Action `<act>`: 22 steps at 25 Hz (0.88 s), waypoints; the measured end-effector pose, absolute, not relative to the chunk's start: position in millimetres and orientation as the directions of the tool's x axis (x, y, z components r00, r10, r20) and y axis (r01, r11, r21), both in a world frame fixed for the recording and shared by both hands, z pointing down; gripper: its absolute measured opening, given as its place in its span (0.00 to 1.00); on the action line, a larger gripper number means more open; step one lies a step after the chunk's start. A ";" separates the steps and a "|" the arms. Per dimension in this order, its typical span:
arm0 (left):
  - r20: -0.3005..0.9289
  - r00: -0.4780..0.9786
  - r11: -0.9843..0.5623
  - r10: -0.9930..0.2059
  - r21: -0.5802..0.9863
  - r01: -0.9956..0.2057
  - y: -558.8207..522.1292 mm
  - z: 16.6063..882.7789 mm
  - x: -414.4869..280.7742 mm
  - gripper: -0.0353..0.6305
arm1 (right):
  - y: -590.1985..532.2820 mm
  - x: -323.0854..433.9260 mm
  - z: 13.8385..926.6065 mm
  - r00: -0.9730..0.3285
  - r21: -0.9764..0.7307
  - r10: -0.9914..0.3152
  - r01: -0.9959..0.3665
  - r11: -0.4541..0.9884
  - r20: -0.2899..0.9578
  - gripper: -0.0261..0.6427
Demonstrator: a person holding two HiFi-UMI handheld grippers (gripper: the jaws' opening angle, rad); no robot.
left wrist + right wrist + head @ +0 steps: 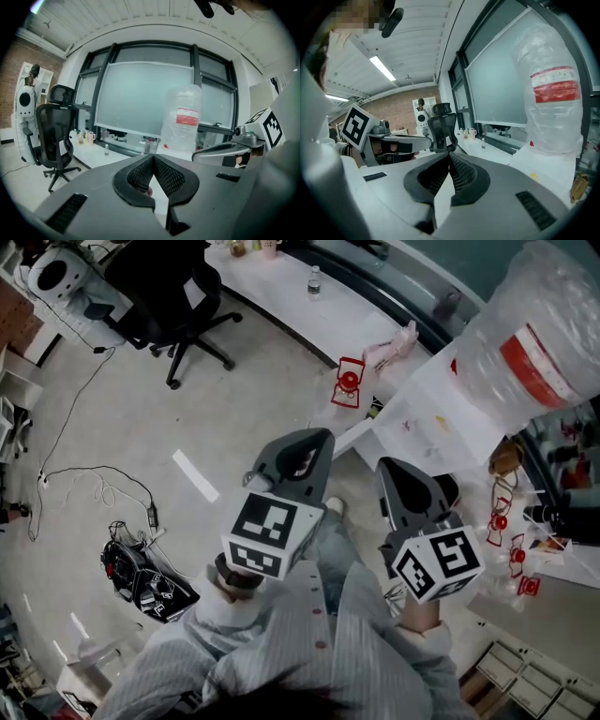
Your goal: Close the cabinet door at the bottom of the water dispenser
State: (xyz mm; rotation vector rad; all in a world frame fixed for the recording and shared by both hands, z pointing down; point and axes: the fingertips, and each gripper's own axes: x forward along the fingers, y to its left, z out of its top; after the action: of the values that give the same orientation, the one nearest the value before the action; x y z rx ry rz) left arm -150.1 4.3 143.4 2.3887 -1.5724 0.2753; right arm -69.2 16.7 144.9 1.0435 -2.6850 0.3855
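The water dispenser stands at the upper right of the head view, seen from above. Its white top carries one large water bottle, wrapped in clear plastic and marked with a red band. The cabinet door at its bottom is hidden below that top in every view.

Two hand-held grippers sit side by side in front of the person. Both point toward the dispenser and are apart from it.

The left gripper has its jaws closed tip to tip with nothing between them. In the left gripper view its ribbed pads meet at a point, with the bottle beyond them. The right gripper is the same: jaws together, empty, touching nothing.

Each gripper carries one black-and-white marker cube, so there are two. The left cube and the right cube sit just above the person's striped sleeves.

Further out, a long white desk runs along the window and holds one small clear bottle. One black office chair stands on the floor at the upper left. One red lantern-shaped frame lies on the floor near the dispenser.

One white strip lies on the floor to the left of the grippers. Beyond it are one dark bundle and a loose cable.
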 end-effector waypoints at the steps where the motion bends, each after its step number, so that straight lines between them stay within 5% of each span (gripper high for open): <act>1: 0.303 0.391 -0.373 -0.869 0.116 -0.920 -7.2 142.1 -146.2 0.07 | 5.5 -66.2 143.6 -0.723 -0.156 -0.617 -0.679 0.717 0.310 0.06; 22: 0.394 0.361 -0.345 -0.846 0.112 -0.932 -124.8 168.5 -118.8 0.07 | -115.6 -51.2 165.2 -0.767 -0.207 -0.536 -0.623 0.754 0.353 0.06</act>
State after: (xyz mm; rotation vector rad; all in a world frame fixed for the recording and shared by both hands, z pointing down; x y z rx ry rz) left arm -118.8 -124.8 168.5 2.3112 -1.5687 0.3841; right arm -51.2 -115.6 165.2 0.9048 -2.6813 0.4577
